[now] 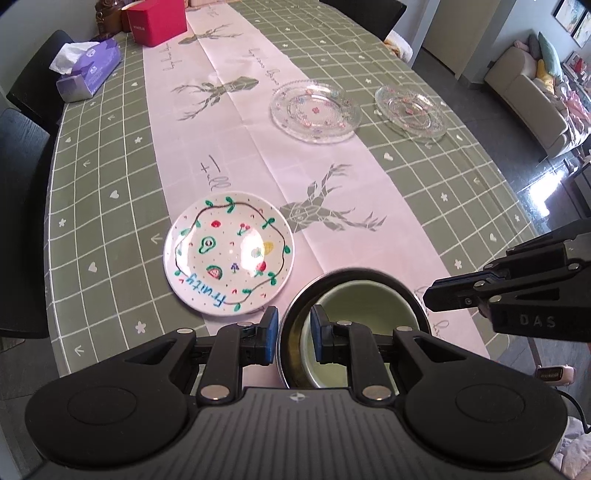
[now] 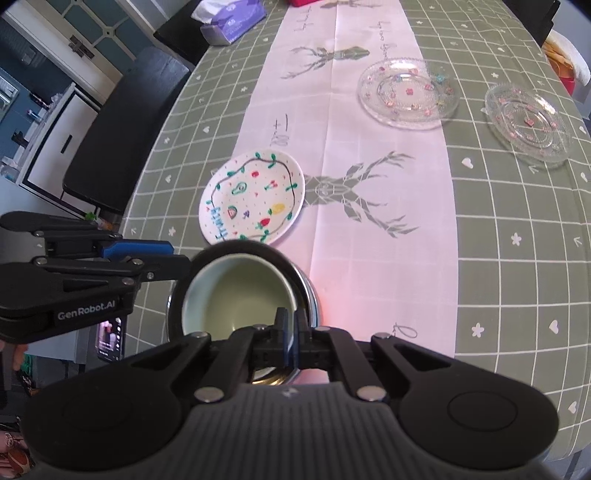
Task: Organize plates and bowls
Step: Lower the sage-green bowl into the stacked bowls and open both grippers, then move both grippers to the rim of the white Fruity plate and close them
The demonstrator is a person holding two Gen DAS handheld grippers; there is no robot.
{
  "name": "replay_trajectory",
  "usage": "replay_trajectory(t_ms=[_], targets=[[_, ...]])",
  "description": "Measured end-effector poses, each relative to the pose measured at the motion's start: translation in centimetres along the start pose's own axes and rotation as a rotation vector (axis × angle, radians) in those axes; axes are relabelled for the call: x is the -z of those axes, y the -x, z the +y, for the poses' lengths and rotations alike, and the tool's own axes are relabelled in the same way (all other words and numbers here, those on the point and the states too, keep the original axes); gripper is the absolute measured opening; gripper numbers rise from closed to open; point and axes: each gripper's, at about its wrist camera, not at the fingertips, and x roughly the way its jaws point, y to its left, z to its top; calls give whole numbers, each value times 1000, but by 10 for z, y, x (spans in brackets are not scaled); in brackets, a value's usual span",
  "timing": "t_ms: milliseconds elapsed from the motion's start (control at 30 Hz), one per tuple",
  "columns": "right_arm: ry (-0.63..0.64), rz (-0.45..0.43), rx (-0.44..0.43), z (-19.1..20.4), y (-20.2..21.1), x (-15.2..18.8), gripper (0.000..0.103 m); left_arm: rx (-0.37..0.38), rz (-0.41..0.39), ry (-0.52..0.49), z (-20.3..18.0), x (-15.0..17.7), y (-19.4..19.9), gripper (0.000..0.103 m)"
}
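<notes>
Bowls (image 1: pixel 351 314) sat nested at the near edge of the surface (image 1: pixel 110 177), a pale green one inside a steel one, both claws at the rim. Left claw (image 1: pixel 293 332) straddled the rim's left side, one blue pad outside the steel wall and one inside the green bowl; whether the pads pressed or merely bracketed the wall could not be determined, though the gap was narrow. Right claw (image 2: pixel 290 332) was clenched on the near right part of the rim, pads pinching the bowl wall. Judgement: a two-sided hold suits lifting or steadying a nested pair that could otherwise slip apart.

White painted plate (image 1: pixel 229 254) lay just beyond the bowls on the left, touching nothing. Two glass plates (image 1: pixel 316 110) (image 1: pixel 412 110) lay well apart from the claws, farther up the surface, side by side but separate. Judgement: plates remained unstacked, so sorting appeared incomplete. A tissue box (image 1: pixel 88 70) and a red box (image 1: pixel 157 22) stood at the far end.
</notes>
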Motion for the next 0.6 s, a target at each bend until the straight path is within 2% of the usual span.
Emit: replay_trajectory(t_ms=[133, 167, 200, 267, 300, 333, 367, 433, 500, 600], targets=[[-18, -45, -27, -10, 9, -11, 6, 20, -61, 29, 9, -8, 6, 22], [-13, -59, -27, -12, 10, -14, 11, 24, -82, 43, 13, -10, 8, 24], [-10, -79, -25, -15, 11, -17, 21, 28, -103, 57, 17, -12, 9, 26], [3, -120, -32, -19, 11, -23, 40, 29, -159, 87, 27, -15, 11, 41], [15, -141, -30, -21, 10, -26, 40, 28, -190, 104, 32, -16, 11, 46], [27, -156, -26, -22, 9, -28, 40, 29, -219, 121, 36, -16, 11, 55], [38, -169, -25, -24, 6, -31, 41, 27, -245, 139, 41, -15, 9, 58], [45, -198, -40, -29, -1, -35, 41, 26, -272, 167, 50, -14, 3, 60], [46, -217, -56, -34, -11, -39, 48, 12, -294, 192, 59, -12, -5, 65], [51, -229, -70, -41, -31, -45, 48, -21, -331, 196, 69, -6, -19, 67]])
